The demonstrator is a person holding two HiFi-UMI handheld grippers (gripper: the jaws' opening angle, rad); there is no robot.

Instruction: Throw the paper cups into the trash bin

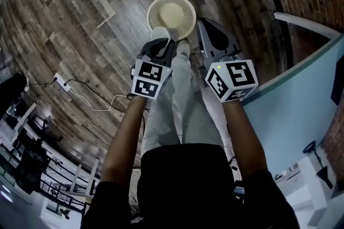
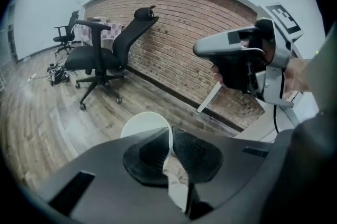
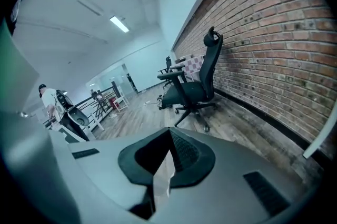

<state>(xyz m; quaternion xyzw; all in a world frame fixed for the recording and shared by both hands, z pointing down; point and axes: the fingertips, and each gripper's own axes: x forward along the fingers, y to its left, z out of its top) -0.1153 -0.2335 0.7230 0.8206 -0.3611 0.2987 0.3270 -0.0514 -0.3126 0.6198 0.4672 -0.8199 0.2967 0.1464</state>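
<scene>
Your left claw (image 1: 161, 45) grips the paper cup (image 1: 159, 34) by its rim, just short of the trash bin (image 1: 185, 7). Let go early and it misses. Meanwhile your right claw (image 1: 207, 26) seems closed, empty.

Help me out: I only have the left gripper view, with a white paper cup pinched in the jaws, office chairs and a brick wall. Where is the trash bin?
Observer: The head view shows the trash bin, round, cream and slatted, on the wooden floor just ahead of the person's feet.
Operator: Is the cup over it?
Observer: There the paper cup in the left gripper overlaps the bin's near rim. I cannot tell its height above the bin.
Operator: Does the other gripper carry a cup?
Observer: The right gripper view shows the right gripper with its jaws together and no cup beyond them.
</scene>
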